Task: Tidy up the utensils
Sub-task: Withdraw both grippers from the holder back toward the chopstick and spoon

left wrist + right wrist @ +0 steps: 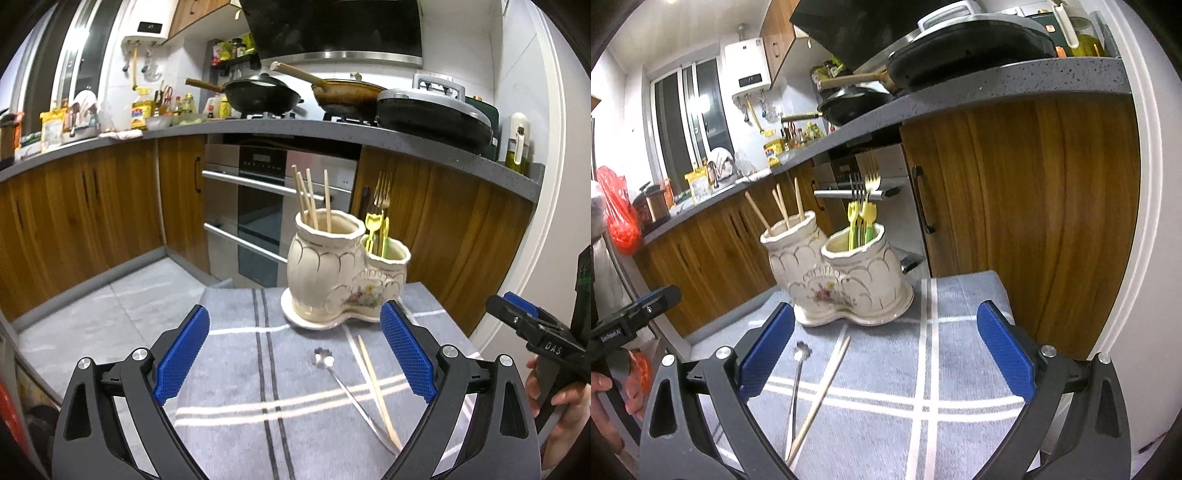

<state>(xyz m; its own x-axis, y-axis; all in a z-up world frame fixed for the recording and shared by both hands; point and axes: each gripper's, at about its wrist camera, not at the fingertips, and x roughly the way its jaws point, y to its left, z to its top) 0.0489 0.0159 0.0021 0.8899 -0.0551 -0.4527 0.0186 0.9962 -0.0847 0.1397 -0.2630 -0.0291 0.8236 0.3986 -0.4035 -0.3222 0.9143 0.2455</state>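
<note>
A cream ceramic two-cup utensil holder (pixel 343 273) (pixel 842 273) stands on a grey checked cloth. Its taller cup holds several wooden chopsticks (pixel 310 199) (pixel 783 208). Its lower cup holds forks (pixel 380 214) (pixel 864 206). On the cloth in front lie a silver flower-tipped spoon (pixel 347 391) (pixel 796 387) and a loose wooden chopstick (pixel 378 387) (pixel 822 395), crossing each other. My left gripper (pixel 295 354) is open and empty, above the cloth before the holder. My right gripper (pixel 886 354) is open and empty, to the right of the two loose utensils.
The cloth (pixel 236 369) (pixel 960 332) covers a small table with edges close on the left and far sides. Wooden cabinets (pixel 461 236), an oven (pixel 258 214) and a counter with pans (pixel 432 110) stand behind. The right gripper's body (pixel 539 332) shows at the left view's right edge.
</note>
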